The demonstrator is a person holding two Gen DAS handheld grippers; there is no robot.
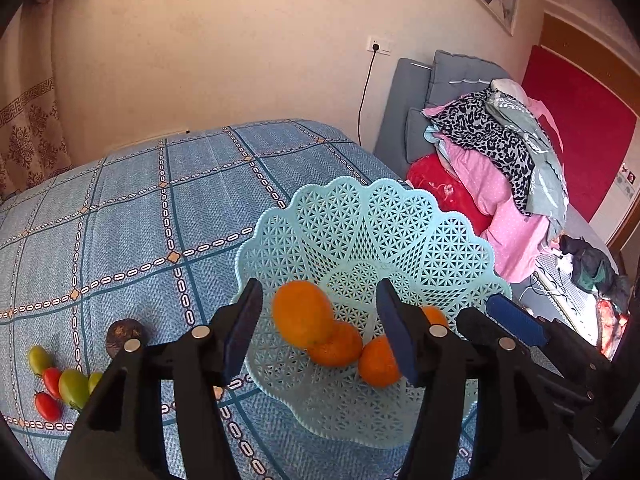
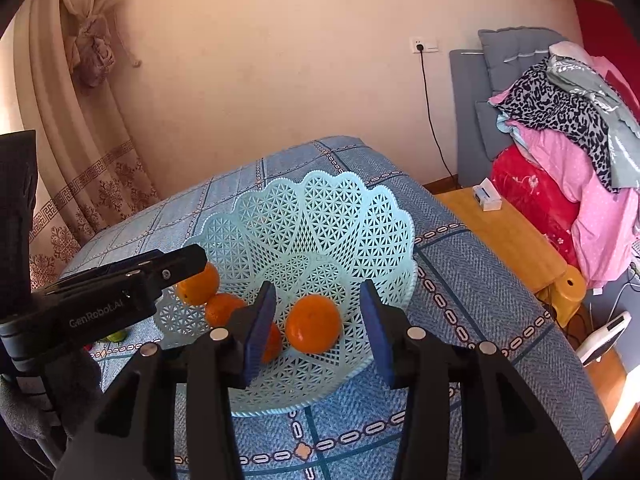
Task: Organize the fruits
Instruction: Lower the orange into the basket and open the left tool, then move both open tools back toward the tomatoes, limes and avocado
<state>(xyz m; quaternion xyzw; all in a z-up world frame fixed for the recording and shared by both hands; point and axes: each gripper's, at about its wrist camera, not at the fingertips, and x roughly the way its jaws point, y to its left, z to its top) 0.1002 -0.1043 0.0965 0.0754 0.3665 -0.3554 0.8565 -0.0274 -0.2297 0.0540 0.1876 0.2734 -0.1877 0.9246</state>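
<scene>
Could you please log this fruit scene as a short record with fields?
surface: table with blue checked cloth
basket: pale blue lattice basket, upright on the cloth
in basket: four oranges
outside basket: red and green tomatoes and one dark brown fruit, lying left of the basket
left gripper: jaws open, empty, over the basket
right gripper: jaws open, empty, over the basket
background: pile of clothes, wall socket
</scene>
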